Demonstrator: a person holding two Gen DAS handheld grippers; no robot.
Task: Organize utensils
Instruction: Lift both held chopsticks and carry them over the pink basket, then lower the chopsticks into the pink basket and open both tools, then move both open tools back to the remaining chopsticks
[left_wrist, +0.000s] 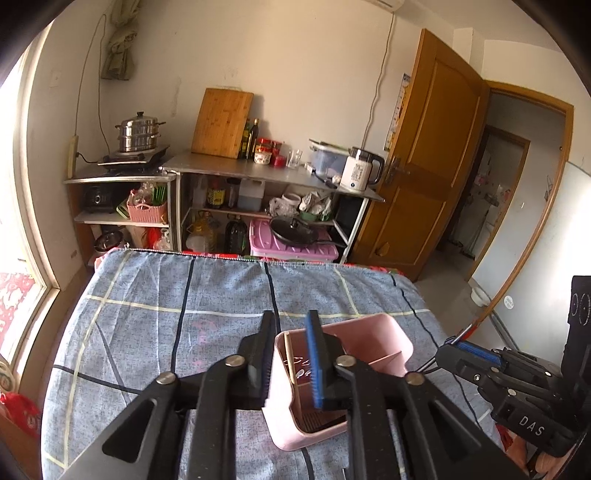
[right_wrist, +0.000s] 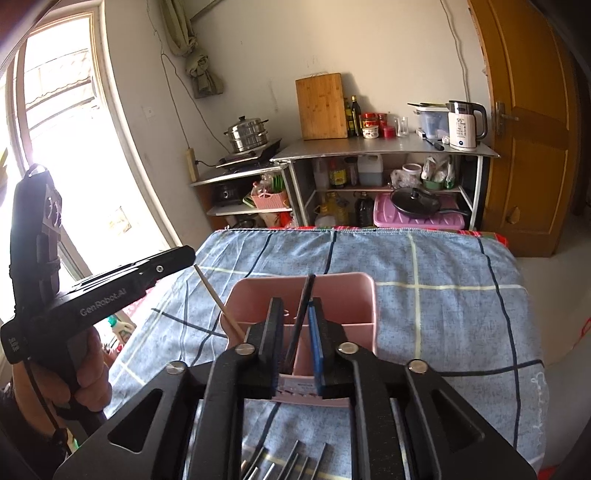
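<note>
While the pink caddy (left_wrist: 343, 373) sits on the blue plaid cloth (left_wrist: 155, 314), the left wrist view shows the left gripper (left_wrist: 291, 354) straddling the caddy's left wall, jaws parted, nothing between them. A wooden chopstick (left_wrist: 290, 354) leans inside the caddy by that wall. The right gripper (left_wrist: 452, 349) hangs right of the caddy, fingers together on thin dark sticks. In the right wrist view, the right gripper (right_wrist: 297, 321) is above the caddy (right_wrist: 354, 295), clenched on a dark chopstick (right_wrist: 300, 321) standing in it. The wooden chopstick (right_wrist: 218, 302) juts over the caddy's left rim. Metal utensils (right_wrist: 284, 463) lie on the cloth (right_wrist: 443, 295) nearer than the caddy.
</note>
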